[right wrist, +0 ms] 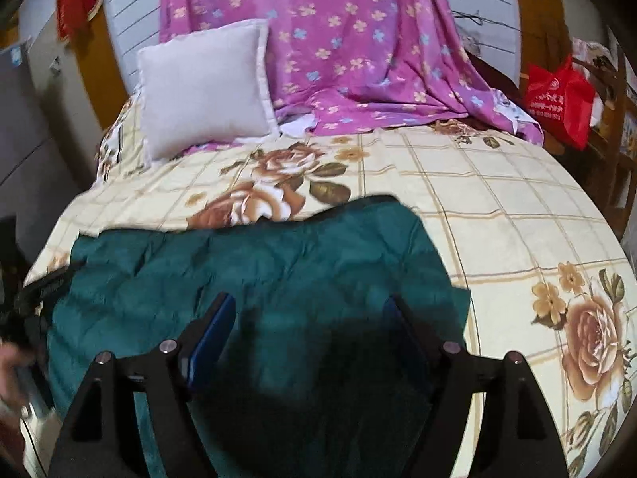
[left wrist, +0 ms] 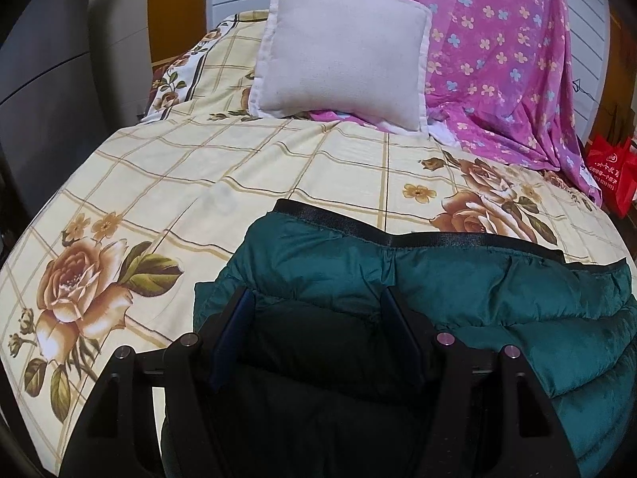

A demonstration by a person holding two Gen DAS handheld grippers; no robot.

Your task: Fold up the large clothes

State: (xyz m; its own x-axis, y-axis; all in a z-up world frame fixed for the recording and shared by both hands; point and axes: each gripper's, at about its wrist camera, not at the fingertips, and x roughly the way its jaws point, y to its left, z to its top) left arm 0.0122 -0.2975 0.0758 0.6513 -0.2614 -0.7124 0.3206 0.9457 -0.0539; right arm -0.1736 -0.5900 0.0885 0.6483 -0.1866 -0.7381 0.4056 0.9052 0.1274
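1. Where the bed [left wrist: 278, 167] fills both views, its cover is a cream sheet with a tan grid and brown roses.
2. A teal puffer jacket [left wrist: 458, 279] lies flat on the near part of the bed, its black-trimmed hem [left wrist: 398, 235] towards the pillow [left wrist: 342, 44].
3. Pillow: pale, square, propped upright at the head of the bed, leaning on a purple flowered cloth [left wrist: 497, 59] that drapes down from above onto the sheet.
4. Room: white slatted panel behind the cloth; grey cabinet [left wrist: 47, 99] on the left; red bag [right wrist: 557, 95] on the right beside the bed.
5. Left gripper [left wrist: 316, 306]: jaws spread, over the jacket's left part; dark fabric lies between the fingers, but whether the pads touch it cannot be told.
6. Right gripper [right wrist: 310, 310]: jaws spread wide over the jacket's right part; right-wrist view is blurred, no pinch visible.
7. A hand [right wrist: 10, 374] shows at the left edge of the right-wrist view, blurred.
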